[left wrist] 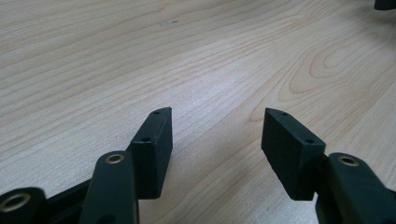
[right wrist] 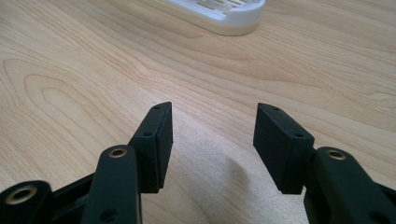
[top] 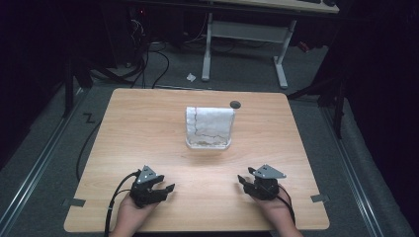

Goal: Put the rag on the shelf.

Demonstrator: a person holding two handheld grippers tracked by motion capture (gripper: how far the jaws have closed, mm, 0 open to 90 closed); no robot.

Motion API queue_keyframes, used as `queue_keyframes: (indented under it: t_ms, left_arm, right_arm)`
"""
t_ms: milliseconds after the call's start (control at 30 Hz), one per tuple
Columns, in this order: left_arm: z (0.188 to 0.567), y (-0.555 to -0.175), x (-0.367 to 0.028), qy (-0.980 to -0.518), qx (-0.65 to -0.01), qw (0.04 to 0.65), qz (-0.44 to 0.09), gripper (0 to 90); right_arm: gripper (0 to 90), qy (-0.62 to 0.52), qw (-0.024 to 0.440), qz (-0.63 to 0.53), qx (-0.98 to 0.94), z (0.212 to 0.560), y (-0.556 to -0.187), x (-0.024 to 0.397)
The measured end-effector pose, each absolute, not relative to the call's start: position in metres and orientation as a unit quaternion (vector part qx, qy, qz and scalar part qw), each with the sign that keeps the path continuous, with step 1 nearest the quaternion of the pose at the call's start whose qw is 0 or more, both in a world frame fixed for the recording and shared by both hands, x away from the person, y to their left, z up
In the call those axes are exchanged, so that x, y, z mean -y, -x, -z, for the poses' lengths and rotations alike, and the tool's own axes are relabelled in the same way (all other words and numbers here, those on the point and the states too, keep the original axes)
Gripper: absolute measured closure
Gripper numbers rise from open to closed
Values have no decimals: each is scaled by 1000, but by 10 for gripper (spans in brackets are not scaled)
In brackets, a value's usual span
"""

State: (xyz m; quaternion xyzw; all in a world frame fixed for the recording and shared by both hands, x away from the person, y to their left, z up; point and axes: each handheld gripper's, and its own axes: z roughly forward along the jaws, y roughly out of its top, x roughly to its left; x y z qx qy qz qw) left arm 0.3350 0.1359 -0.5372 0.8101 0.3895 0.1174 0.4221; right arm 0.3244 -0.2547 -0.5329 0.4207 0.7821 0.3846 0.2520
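left tool [top: 167, 189] and right tool [top: 245, 181] released, empty, low over worktop [top: 148, 128]; white tray [top: 208, 128] well apart beyond.

I am looking at the white basket [top: 209, 129] standing near the middle of the table [top: 148, 123], the one obstacle on the wood. My left gripper [top: 166, 189] and my right gripper [top: 243, 180] are resting well short of the basket, jaws spread with bare wood between them. Open tabletop is lying on the near side of the basket and to both its flanks. A small dark disc [top: 235, 104] is sitting just beyond the basket's far right corner.
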Motion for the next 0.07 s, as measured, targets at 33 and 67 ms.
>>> queue_keyframes:
  t_ms: [33,67]
  left_arm:
    - [537,-335,-136,-810,-389,422,-117,432]
    - [537,-336,-136,-808,-393,423,-116,432]
  right_arm:
    - [476,-421,252,-385,-782,533,-324,255]
    - [475,-422,252,-385,-781,533,-324,255]
